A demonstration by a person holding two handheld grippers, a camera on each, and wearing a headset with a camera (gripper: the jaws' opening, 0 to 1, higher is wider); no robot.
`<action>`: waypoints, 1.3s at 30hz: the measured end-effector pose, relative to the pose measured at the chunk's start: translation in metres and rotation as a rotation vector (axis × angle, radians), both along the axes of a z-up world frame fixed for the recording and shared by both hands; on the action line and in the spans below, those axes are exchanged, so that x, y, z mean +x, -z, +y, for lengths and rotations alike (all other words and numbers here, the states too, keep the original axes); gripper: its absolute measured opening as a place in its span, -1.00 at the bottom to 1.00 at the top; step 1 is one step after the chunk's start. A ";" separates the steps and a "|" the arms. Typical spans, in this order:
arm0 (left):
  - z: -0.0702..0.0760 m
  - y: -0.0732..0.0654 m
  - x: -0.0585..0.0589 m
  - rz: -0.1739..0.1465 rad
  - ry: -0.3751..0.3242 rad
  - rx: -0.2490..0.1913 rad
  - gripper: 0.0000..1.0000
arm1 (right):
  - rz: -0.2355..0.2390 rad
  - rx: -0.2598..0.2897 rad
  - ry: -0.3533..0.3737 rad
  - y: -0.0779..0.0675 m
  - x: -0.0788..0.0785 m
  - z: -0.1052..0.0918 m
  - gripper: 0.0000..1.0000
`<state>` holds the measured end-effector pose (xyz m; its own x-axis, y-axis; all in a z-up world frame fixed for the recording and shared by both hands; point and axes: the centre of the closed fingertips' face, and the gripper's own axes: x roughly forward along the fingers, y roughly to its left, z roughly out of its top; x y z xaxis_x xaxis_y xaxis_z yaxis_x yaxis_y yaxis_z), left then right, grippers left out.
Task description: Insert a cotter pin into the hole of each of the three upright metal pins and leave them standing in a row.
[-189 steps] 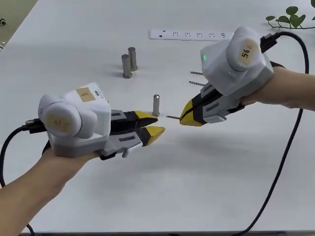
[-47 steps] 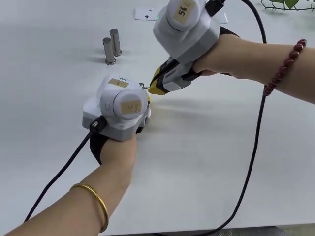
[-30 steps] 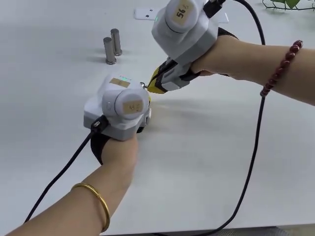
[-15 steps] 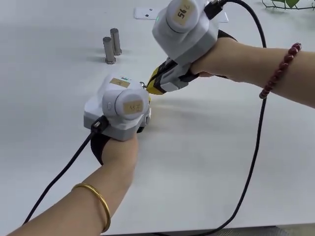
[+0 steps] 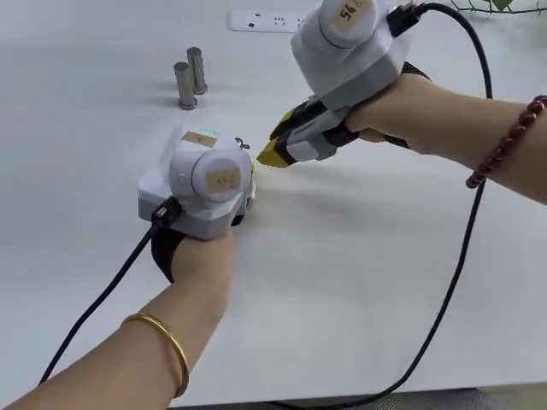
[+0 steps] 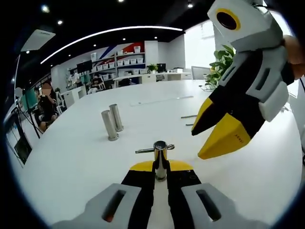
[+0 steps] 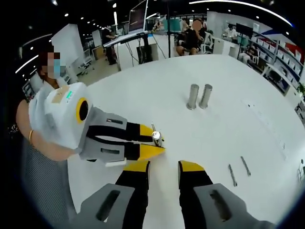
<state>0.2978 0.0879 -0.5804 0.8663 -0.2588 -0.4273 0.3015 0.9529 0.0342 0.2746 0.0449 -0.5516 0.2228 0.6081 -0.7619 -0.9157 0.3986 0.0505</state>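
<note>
Left gripper view: the first cotter pin (image 6: 150, 150) now sits through the hole of its metal pin (image 6: 160, 164), and the right gripper (image 6: 196, 145) has let it go.
Some seconds ago the right gripper carried this cotter pin toward a free-standing pin. Now the left gripper (image 6: 160, 172) clamps the metal pin by its shaft, upright on the table (image 6: 71, 157), and the right jaws stand apart with nothing between them, just beside the pin. I judge one of three done. The right gripper view shows what the left gripper's body hides in the head view: the pin's top between the yellow tips, and the spare cotter pins (image 7: 237, 171) lying on the table. The other two metal pins (image 6: 112, 123) stand side by side, well apart from the work, with no cotter pin seen in them.
</note>
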 end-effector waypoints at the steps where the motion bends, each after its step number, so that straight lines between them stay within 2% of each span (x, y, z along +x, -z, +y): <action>1: 0.001 -0.002 0.001 -0.004 -0.002 -0.004 -0.89 | 0.002 0.008 0.012 0.000 0.000 -0.001 -0.60; 2: 0.002 -0.003 0.004 -0.011 -0.004 -0.005 -0.89 | 0.005 0.026 0.033 -0.001 0.000 -0.003 -0.58; 5: 0.006 -0.004 0.007 -0.007 -0.023 -0.020 -0.89 | 0.010 0.064 0.071 -0.004 0.000 -0.006 -0.50; 10: 0.020 -0.001 0.010 0.006 -0.057 -0.007 -0.89 | 0.015 0.108 0.099 -0.007 -0.008 -0.009 -0.39; 18: 0.032 -0.006 0.016 -0.007 -0.083 0.004 -0.89 | 0.025 0.122 0.123 -0.004 -0.009 -0.015 -0.39; 22: 0.037 -0.005 0.018 0.002 -0.100 -0.004 -0.89 | 0.031 0.127 0.136 -0.003 -0.010 -0.016 -0.39; 37: 0.041 0.002 0.018 0.025 -0.121 -0.010 -0.88 | 0.023 0.166 0.165 -0.009 -0.010 -0.018 -0.39; 39: 0.041 0.002 0.018 0.019 -0.125 -0.013 -0.88 | 0.024 0.169 0.170 -0.009 -0.010 -0.019 -0.39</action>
<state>0.3158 0.1285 -0.5823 0.8838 -0.1545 -0.4417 0.1805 0.9834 0.0172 0.2647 0.0260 -0.5422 0.3160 0.6827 -0.6588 -0.8338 0.5312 0.1505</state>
